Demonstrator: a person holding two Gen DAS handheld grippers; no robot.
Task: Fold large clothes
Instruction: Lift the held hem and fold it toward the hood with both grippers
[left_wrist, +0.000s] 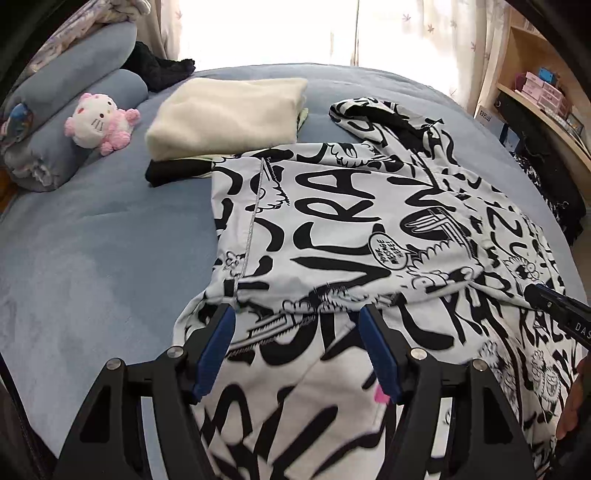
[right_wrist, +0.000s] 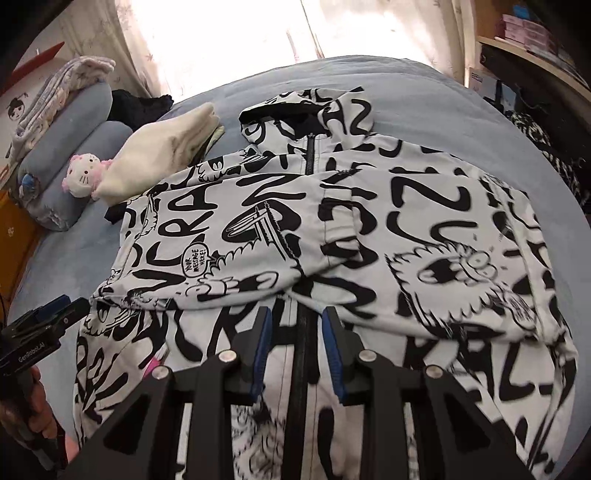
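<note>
A white hooded jacket with black graffiti print lies flat on the blue bed, hood at the far end and zipper facing up. Both sleeves are folded across its front; the left one lies over the chest. My left gripper hovers open just above the jacket's lower left part, with nothing between its pads. My right gripper hangs over the zipper line, jaws narrowly apart and gripping nothing. Each gripper also shows at the other view's edge: the right gripper and the left gripper.
A folded cream garment lies on a black one at the far left. A pink and white plush toy leans on rolled blue bedding. Wooden shelves stand at the right. A hand holds the right gripper.
</note>
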